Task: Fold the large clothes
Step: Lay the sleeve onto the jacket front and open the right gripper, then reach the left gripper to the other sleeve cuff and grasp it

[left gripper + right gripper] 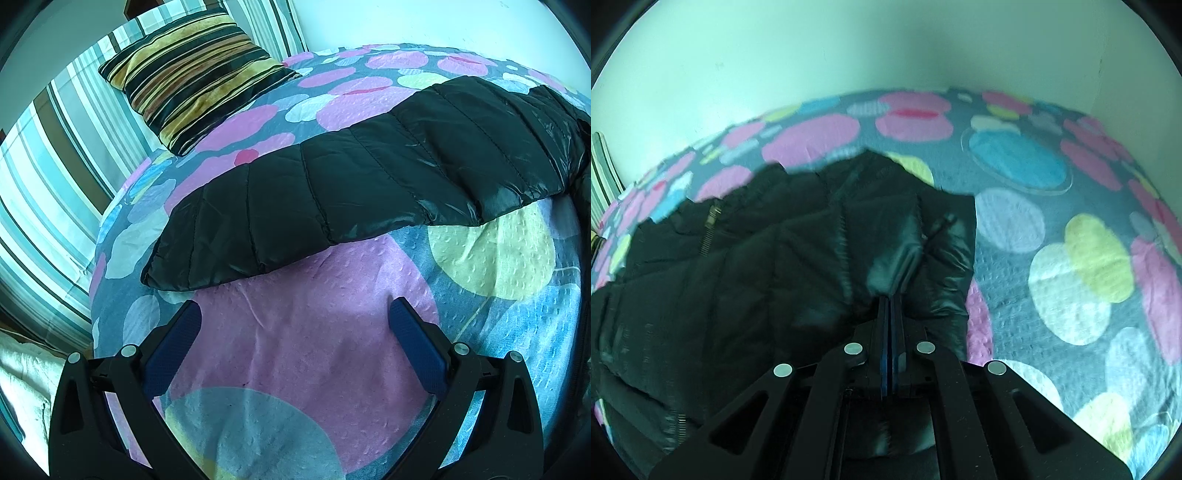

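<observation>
Bedspread (295,332) with pink, blue, yellow, white circles on grey-blue ground, covers bed; also fills right wrist view (1052,229). Striped cushion (192,81), black, gold, cream bands, lies at bedspread's far left corner. Striped teal-white-brown sheet (48,177) left of bedspread. Pale plain wall (849,55) behind bed.

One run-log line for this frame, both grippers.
left gripper: open, above bedspread, short of jacket sleeve | right gripper: shut on black puffer jacket

A home bedroom: spotted bedspread (295,332), striped cushion (192,77), striped sheet (44,192) against plain wall (812,55)
</observation>
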The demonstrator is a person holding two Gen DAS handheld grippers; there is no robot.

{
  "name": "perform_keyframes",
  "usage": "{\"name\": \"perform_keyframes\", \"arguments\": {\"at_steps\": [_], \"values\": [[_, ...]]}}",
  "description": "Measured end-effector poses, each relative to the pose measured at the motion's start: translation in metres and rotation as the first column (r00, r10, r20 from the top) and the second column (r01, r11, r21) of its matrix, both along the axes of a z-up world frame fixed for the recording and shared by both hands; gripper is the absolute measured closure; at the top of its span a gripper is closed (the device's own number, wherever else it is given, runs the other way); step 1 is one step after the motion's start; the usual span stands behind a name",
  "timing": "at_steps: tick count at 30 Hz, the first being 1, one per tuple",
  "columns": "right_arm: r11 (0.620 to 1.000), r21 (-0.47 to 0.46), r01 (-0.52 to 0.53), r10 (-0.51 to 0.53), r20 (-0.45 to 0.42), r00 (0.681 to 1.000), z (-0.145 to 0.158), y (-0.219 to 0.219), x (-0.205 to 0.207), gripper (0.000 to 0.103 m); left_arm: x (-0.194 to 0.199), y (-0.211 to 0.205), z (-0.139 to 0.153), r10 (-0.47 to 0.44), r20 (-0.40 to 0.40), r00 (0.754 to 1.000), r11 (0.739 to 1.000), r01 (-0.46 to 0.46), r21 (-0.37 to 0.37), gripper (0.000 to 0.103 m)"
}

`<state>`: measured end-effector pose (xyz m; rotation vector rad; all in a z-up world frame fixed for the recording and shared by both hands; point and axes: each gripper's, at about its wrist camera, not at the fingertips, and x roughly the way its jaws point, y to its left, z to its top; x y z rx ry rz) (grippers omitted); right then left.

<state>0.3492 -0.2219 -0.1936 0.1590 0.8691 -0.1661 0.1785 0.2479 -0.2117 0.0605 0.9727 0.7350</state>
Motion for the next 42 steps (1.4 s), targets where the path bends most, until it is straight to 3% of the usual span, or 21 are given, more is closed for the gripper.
{"name": "perform_keyframes", "arguments": {"at_steps": [1, 2, 3, 7, 12, 17, 22, 24, 26, 29, 33, 38, 40, 41, 42], "values": [[1.000, -0.007, -0.002, 0.002, 0.011, 1.000, 0.004, 0.005, -0.003, 0.078, 0.000, 0.000, 0.000, 0.000, -0.001, 1.000, 1.000, 0.000, 0.000, 0.002], [1.000, -0.022, -0.004, 0.005, 0.041, 0.999, 0.011, 0.014, -0.009, 0.054, 0.000, 0.000, 0.000, 0.000, -0.001, 1.000, 1.000, 0.000, 0.003, 0.002], [0.999, -0.034, -0.010, 0.012, 0.062, 0.998, 0.015, 0.022, -0.013, 0.046, 0.000, 0.000, 0.000, 0.000, -0.001, 1.000, 1.000, 0.000, 0.004, 0.002], [0.997, -0.061, -0.045, 0.048, 0.055, 0.997, 0.012, 0.048, -0.013, 0.046, 0.000, 0.001, 0.000, 0.000, -0.001, 1.000, 1.000, 0.000, 0.001, 0.002], [0.988, -0.154, -0.008, 0.008, -0.003, 1.000, -0.013, 0.063, -0.006, 0.042, 0.000, 0.001, 0.000, 0.000, -0.001, 1.000, 1.000, 0.000, 0.000, 0.002], [0.990, -0.138, 0.011, -0.014, -0.019, 1.000, -0.033, 0.055, -0.003, 0.033, 0.000, 0.002, 0.000, 0.000, -0.001, 1.000, 1.000, 0.000, 0.001, 0.002], [0.985, -0.169, 0.013, -0.016, -0.019, 1.000, -0.039, 0.061, -0.003, 0.032, -0.001, 0.004, 0.000, 0.001, 0.006, 1.000, 1.000, -0.001, -0.021, 0.002], [0.986, -0.168, 0.013, -0.016, -0.017, 1.000, -0.040, 0.061, -0.003, 0.031, -0.003, 0.010, 0.000, 0.008, 0.019, 1.000, 0.998, -0.007, -0.058, 0.002], [0.985, -0.172, 0.014, -0.017, -0.015, 1.000, -0.041, 0.062, -0.003, 0.031, -0.007, 0.021, -0.001, 0.028, 0.048, 0.998, 0.990, -0.021, -0.142, 0.002], [0.983, -0.181, 0.015, -0.018, -0.012, 1.000, -0.040, 0.063, -0.004, 0.031, -0.016, 0.042, -0.003, 0.067, 0.107, 0.992, 0.950, -0.031, -0.311, 0.002], [0.984, -0.178, 0.016, -0.018, -0.008, 1.000, -0.041, 0.063, -0.005, 0.031, -0.033, 0.047, 0.007, 0.041, 0.132, 0.990, 0.952, 0.001, -0.307, 0.002], [0.984, -0.178, 0.016, -0.017, -0.004, 1.000, -0.041, 0.063, -0.006, 0.031, -0.080, 0.078, 0.027, 0.135, 0.256, 0.957, 0.929, -0.033, -0.368, 0.002], [0.984, -0.179, 0.016, -0.017, -0.005, 1.000, -0.041, 0.063, -0.005, 0.031, -0.091, 0.097, 0.031, 0.184, 0.293, 0.938, 0.911, -0.052, -0.408, 0.002], [0.984, -0.179, 0.016, -0.017, -0.005, 1.000, -0.041, 0.063, -0.006, 0.031, -0.094, 0.111, 0.031, 0.220, 0.300, 0.928, 0.887, -0.063, -0.457, 0.002], [0.984, -0.179, 0.016, -0.017, -0.005, 1.000, -0.041, 0.063, -0.006, 0.031, -0.096, 0.125, 0.029, 0.256, 0.308, 0.916, 0.847, -0.059, -0.528, 0.002]]}}
